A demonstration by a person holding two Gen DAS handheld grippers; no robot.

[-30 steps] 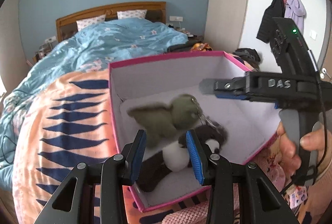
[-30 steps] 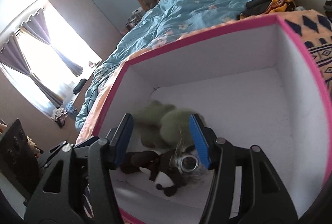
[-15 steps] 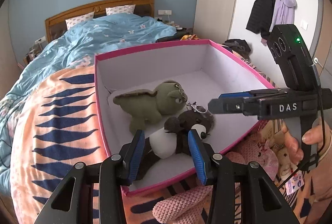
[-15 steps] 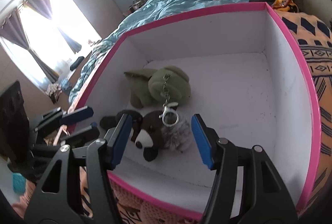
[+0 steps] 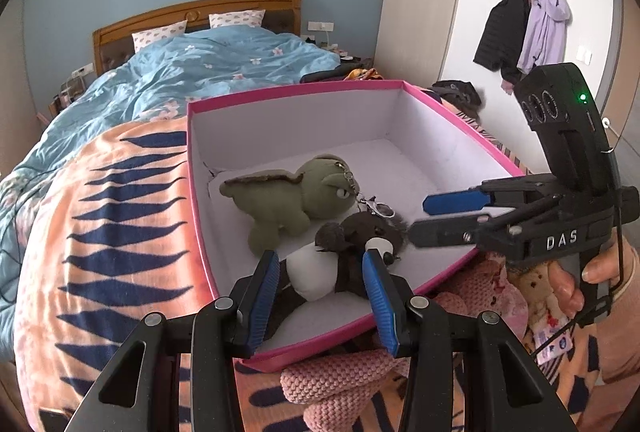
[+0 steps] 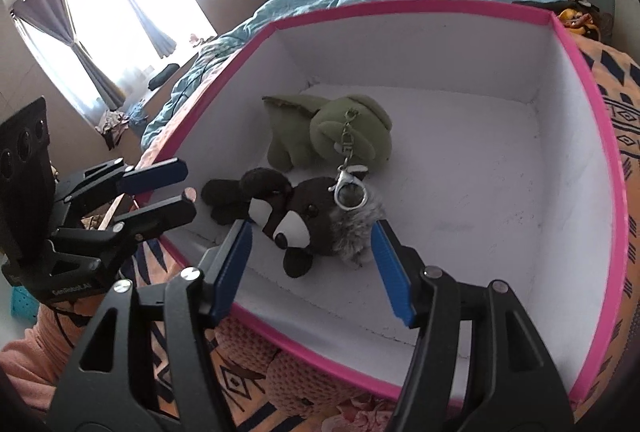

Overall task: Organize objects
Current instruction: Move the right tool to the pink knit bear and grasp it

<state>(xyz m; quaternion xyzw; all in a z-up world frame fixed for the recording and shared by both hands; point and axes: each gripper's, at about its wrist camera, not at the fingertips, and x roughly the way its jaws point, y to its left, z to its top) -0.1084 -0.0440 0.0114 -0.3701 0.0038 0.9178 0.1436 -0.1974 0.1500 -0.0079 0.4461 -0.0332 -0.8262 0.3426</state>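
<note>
The pink-rimmed box (image 5: 460, 120) sits on an orange-and-navy blanket (image 5: 120, 232) on the bed, white inside. Two plush toys lie in its near left part: a green dinosaur (image 5: 288, 200) farther in and a dark brown raccoon (image 5: 352, 252) nearer the front wall, touching each other. The dinosaur's metal keyring clasp (image 6: 348, 188) rests on the raccoon's head.

The left claw (image 5: 322, 296) tilts down over the box's near corner, its blue pads apart and gripping nothing; the raccoon lies beyond them. The right claw (image 6: 310, 268) slants down over the front rim, its jaws opening, nothing pressed between them. A hand (image 5: 580, 280) grips its handle, partly cut off.

Pink knitted toys (image 5: 344, 388) lie outside the front wall, mostly hidden behind the claws.
</note>
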